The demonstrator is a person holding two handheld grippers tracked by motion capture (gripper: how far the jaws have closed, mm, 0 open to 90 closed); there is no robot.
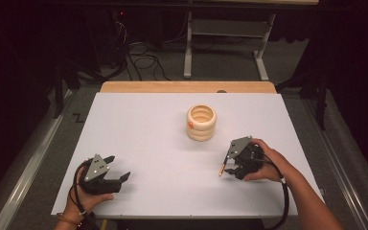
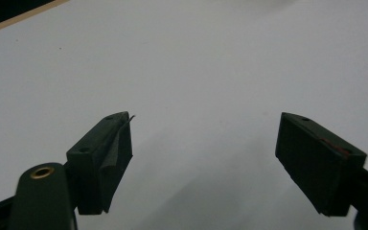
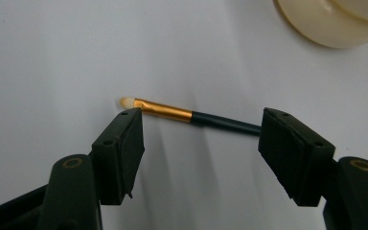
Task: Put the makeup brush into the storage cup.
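Lying flat on the white table [image 1: 139,139], a small brush [image 3: 187,115] with a gold collar and black handle sits just beyond the right gripper [image 3: 199,139], whose jaws stand wide and hold nothing. No grasp has been made yet; closing on the brush remains. A cream ringed cup [image 1: 201,122] waits nearby. The left gripper [image 2: 203,153] rests open and empty, well apart.

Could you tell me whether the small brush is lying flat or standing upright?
Lying flat: the brush rests lengthwise on the white table, just beyond the right gripper's open fingers.
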